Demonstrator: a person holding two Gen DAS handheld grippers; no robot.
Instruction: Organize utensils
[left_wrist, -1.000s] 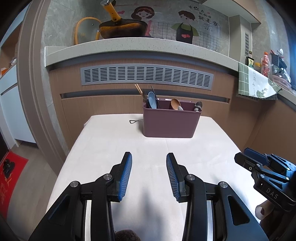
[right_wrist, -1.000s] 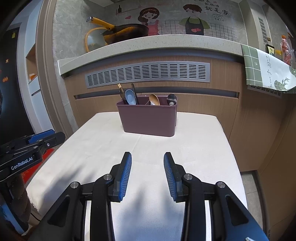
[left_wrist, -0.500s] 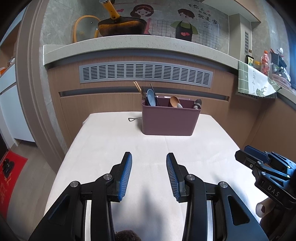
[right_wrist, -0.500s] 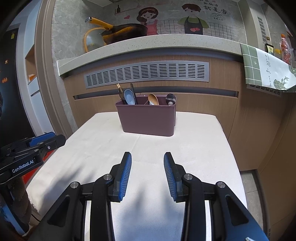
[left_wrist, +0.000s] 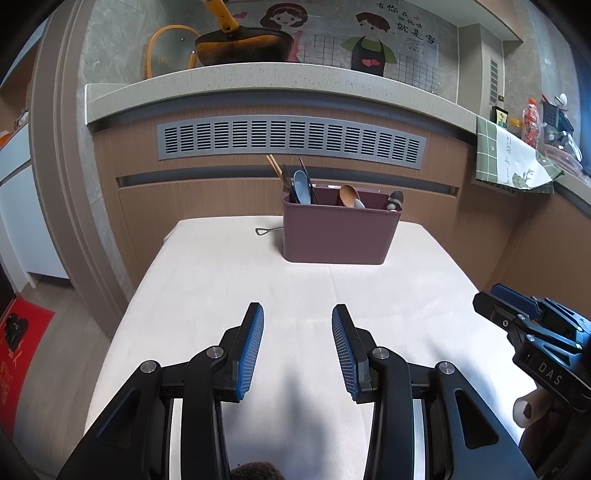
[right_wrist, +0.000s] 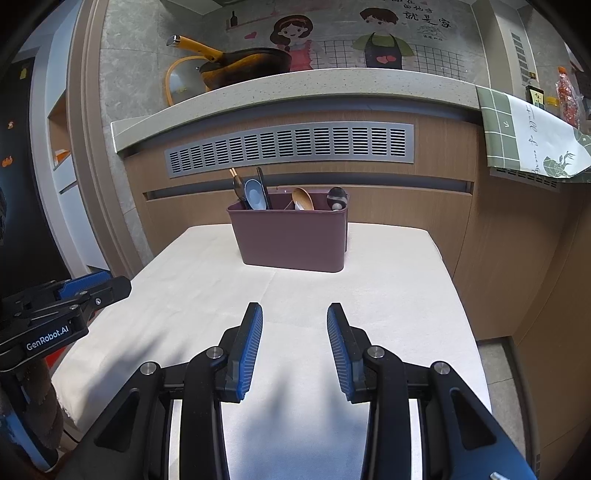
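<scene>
Sideways, left claw labelled "GenRobot.AI"; right claw "DAS".

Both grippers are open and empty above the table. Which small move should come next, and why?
Probably the left gripper should reach toward the small metal utensil lying on the table left of the purple caddy: it seems the only utensil still outside. The right gripper holds nothing.

Table covered with pale cream cloth, faint crease lines running across its middle. Maroon utensil caddy stands upright on the cloth near the far edge, roughly centred. Small metal utensil handle with loop end lies flat on the cloth just left of the caddy, seen in left wrist view only; rest of it hidden behind the caddy
</scene>
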